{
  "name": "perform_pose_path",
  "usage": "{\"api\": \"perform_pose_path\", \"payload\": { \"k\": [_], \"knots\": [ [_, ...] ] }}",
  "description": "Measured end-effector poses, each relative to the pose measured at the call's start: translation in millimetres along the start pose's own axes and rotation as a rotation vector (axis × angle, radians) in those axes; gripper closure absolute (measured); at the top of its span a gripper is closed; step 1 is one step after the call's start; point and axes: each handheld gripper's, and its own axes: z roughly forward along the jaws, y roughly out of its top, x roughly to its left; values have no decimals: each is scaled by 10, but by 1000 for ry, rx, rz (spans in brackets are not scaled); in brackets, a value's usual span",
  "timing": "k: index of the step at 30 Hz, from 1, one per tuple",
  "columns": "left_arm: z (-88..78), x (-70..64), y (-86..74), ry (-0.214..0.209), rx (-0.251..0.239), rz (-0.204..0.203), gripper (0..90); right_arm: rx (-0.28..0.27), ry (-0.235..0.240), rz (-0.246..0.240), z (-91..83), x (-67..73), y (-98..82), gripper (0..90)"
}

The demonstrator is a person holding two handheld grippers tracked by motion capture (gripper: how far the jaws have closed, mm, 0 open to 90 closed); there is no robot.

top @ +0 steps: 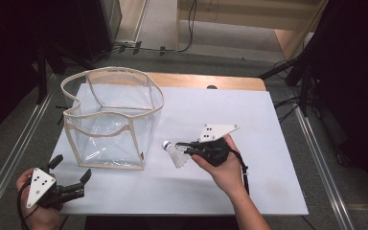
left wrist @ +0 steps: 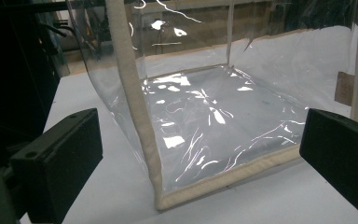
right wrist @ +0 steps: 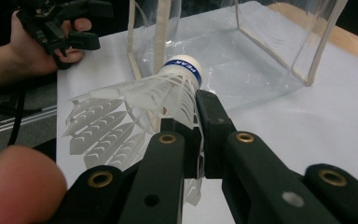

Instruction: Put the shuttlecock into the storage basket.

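pinching a white plastic shuttlecock [top: 176, 154] by its skirt, the right gripper [top: 189, 147] sits over the middle of the white table [top: 268, 143], its jaws clenched on the feathers. in the right gripper view the shuttlecock [right wrist: 163, 95] lies across the jaw tips, its cork head pointing up and away from the camera, the skirt fanning out to the left of the jaws. from the high view the head points left, toward the clear bag [top: 110, 120], and the shuttlecock is just beside the bag's near right corner but apart from it.

a blue band around the cork carries white lettering that reads "peak". a small brown tag [left wrist: 344, 87] hangs on the bag's edge; whatever is printed on it is too small to read.

the bag is a see-through plastic box with cream fabric trim [left wrist: 135, 102], standing open at the top on the left half of the table. nothing can be seen inside it besides glare on the plastic.

the left gripper [top: 72, 175] is held at the near left corner of the table, jaws spread wide and holding nothing, aimed at the bag's near bottom corner.
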Motion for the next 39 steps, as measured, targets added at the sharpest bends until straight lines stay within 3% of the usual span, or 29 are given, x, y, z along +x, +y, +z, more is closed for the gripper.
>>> {"api": "perform_pose_path", "payload": {
  "k": [39],
  "knots": [
    [1, 6, 0, -3, -1, -9, 0, -69, 14, -37, -66, -47, 531, 850]
  ]
}}
